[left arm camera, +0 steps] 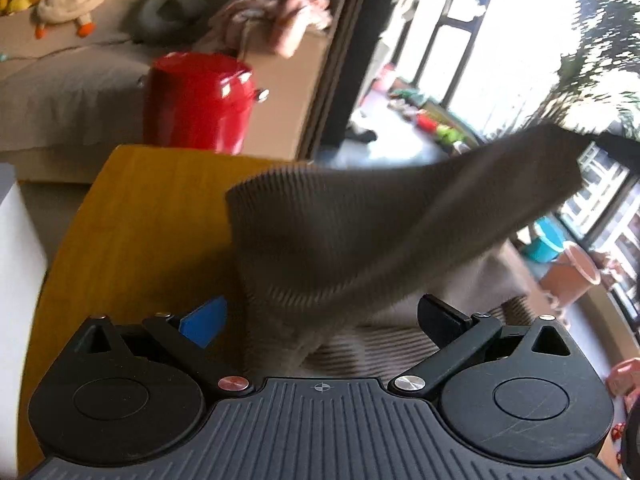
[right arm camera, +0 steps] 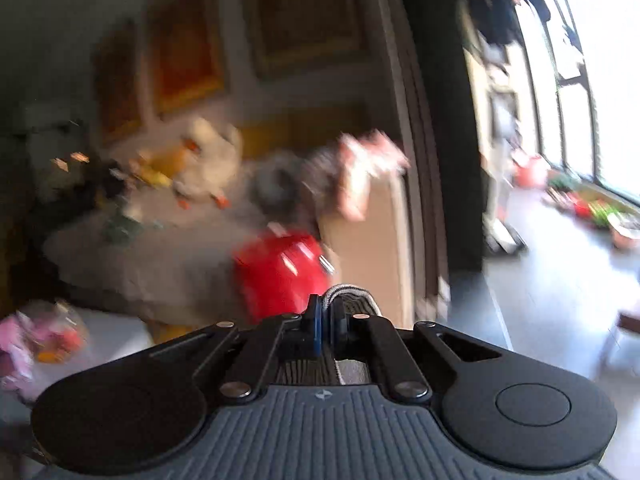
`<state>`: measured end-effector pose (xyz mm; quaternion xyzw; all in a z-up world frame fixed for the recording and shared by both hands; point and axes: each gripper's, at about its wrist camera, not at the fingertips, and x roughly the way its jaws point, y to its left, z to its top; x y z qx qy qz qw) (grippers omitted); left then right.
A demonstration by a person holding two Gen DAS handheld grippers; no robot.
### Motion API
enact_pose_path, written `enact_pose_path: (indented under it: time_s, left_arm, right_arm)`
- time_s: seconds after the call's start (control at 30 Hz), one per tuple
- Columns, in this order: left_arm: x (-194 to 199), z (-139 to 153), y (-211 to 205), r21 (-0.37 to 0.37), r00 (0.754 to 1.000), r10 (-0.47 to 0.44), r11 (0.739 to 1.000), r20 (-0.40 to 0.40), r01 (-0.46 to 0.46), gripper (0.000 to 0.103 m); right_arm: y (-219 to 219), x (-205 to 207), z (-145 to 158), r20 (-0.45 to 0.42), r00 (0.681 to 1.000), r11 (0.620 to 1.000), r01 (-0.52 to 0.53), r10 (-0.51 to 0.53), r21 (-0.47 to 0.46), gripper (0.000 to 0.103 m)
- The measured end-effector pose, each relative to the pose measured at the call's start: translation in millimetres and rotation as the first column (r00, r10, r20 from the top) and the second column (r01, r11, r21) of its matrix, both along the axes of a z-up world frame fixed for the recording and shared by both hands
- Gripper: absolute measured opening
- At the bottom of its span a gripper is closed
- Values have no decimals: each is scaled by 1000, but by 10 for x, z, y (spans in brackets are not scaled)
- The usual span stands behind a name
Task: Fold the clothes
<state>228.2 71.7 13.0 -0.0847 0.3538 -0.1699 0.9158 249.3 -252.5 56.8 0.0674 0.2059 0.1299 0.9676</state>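
The ribbed grey garment (left arm camera: 360,232) stretches lengthwise from lower left up to the right, lifted over the yellow wooden desk (left arm camera: 132,232). The left hand-held gripper (left arm camera: 320,320) has its jaws spread wide, cloth draped between them; the right hand-held gripper (right arm camera: 330,320) is clamped on a fold of the knit. Beyond — a red bin (left arm camera: 198,100), a grey sofa (left arm camera: 68,92), bright windows (left arm camera: 520,40). The fabric looks fine-ribbed, soft, motion-blurred

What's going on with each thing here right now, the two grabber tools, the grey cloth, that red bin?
Left gripper: open, cloth lying between its fingers.
Right gripper: shut on a cloth edge.
Grey ribbed cloth: lifted, part raised above the table, unfolded.
Yellow table: cloth partly on it.
Red bin: upright, lid closed.
Pink clothes: heaped, unfolded.
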Motion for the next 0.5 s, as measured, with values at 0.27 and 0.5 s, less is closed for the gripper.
enact_pose_path:
  time_s: [0.27,0.5]
  left_arm:
    - [203,-82,-362,-24,988,-143,989,55,144,103]
    - [502,-439,-370,57,995,-86,995,49,83,103]
  right_arm:
    - [-316,11,-901,-240,959,988,137,-149,-69,16]
    - [-148,-256,-458,-52,995,996,91,-90,15,102]
